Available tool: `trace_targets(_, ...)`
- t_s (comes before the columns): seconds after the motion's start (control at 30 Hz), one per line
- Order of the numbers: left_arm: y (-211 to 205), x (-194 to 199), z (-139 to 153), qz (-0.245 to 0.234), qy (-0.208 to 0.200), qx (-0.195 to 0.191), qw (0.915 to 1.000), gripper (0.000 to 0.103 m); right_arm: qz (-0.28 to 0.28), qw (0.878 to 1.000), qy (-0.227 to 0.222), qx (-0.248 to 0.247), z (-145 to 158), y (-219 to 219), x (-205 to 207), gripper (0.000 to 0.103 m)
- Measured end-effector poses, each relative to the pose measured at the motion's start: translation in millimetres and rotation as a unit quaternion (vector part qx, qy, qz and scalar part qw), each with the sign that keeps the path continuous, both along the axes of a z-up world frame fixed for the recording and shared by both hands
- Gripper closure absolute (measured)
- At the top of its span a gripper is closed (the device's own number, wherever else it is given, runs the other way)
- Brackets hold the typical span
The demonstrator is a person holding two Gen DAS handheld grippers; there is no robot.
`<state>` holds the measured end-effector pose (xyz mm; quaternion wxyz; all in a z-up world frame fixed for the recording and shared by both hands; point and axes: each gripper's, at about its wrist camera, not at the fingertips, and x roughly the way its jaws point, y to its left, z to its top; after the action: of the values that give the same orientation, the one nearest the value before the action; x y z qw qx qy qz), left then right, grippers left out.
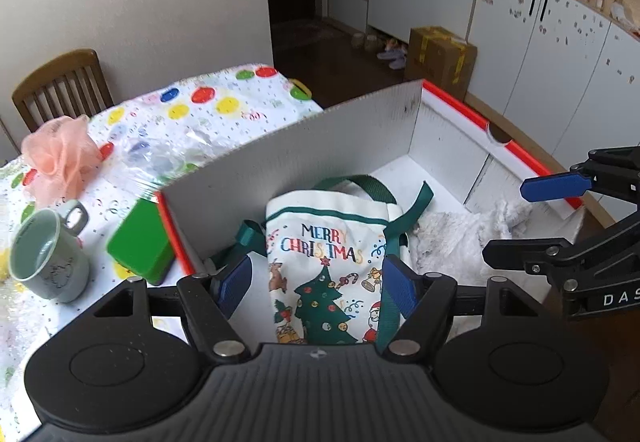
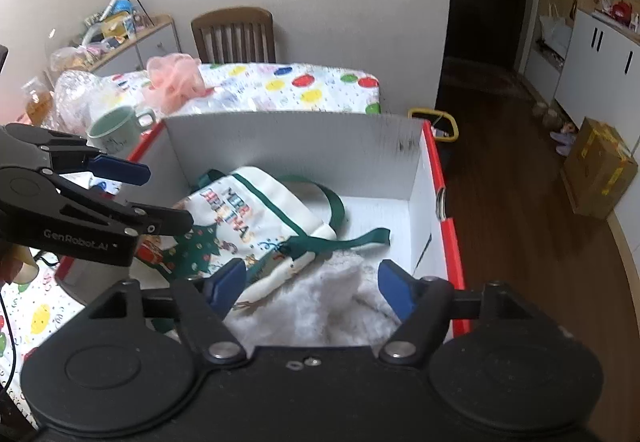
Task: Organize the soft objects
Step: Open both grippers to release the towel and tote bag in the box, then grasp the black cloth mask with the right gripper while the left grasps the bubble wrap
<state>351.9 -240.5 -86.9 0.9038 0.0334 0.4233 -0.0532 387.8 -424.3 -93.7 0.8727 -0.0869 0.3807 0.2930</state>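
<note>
The left claw (image 1: 320, 290) hung spread over the Christmas tote bag (image 1: 328, 242), pinching nothing. The right claw (image 2: 312, 288) was likewise spread, above the white fluffy cloth (image 2: 320, 302). Bag and cloth lay side by side, touching, inside the white box (image 2: 300, 145). On the worktop (image 1: 224, 109) beyond sat a pink bath pouf (image 1: 60, 153), well apart from the box.

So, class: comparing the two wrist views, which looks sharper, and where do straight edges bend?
Left wrist view: crisp, MERRY CHRISTMAS on the tote bag reads cleanly. Right wrist view: softer, duller; the bag's lettering smears. Both views: fisheye curves the cabinets and the box wall.
</note>
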Motion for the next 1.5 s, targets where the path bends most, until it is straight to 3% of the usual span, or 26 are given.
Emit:
trace_targets(0.27, 19.3, -38.1, 33.9, 0.014, -0.049, -0.027, 0.9983, 0.024, 0.015, 0.999, -0.037, 0.022, 31.3, 3.9, -24.1, 0.017)
trace_targets(0.5, 37.8, -73.5, 59.4, 0.029, -0.085, -0.024, 0.9957, 0.019, 0.035, 0.996, -0.062, 0.048, 57.4, 21.9, -49.4, 0.003)
trace_targets(0.9, 109.0, -123.9, 81.5, 0.07, -0.127, -0.065, 0.9873, 0.005, 0.054, 0.992, -0.073, 0.088, 84.1, 79.8, -95.1, 0.001)
trace_targets(1.13, 168.4, -143.5, 84.0, 0.09, -0.13, -0.076, 0.9844, 0.001, 0.059, 0.992, -0.061, 0.09, 79.3, 129.0, -113.4, 0.001)
trace_targets(1.5, 270.7, -160.3, 65.4, 0.174, -0.153, -0.04, 0.972, 0.0, 0.057, 0.996, -0.034, 0.056, 46.5, 212.3, -127.0, 0.001)
